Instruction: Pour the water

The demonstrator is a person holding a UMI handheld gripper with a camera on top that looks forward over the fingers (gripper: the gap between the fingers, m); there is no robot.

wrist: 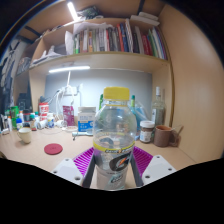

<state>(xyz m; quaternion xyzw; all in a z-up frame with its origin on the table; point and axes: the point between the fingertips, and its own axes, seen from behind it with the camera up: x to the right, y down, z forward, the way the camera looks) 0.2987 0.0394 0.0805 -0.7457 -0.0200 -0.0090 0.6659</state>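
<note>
A clear plastic bottle [114, 132] with a yellow cap and a black-and-orange label stands upright between my fingers, lifted in front of the desk. My gripper [113, 168] is shut on the bottle, both purple pads [84, 158] pressing its lower sides. The bottle holds clear water. A brown mug [163, 135] sits on the desk to the right, beyond the fingers.
A wooden desk [40, 160] holds a red coaster [53, 149], a white cup [25, 135], small jars and bottles along the back, and a dark-lidded jar [147, 130]. A shelf of books [115, 40] hangs above.
</note>
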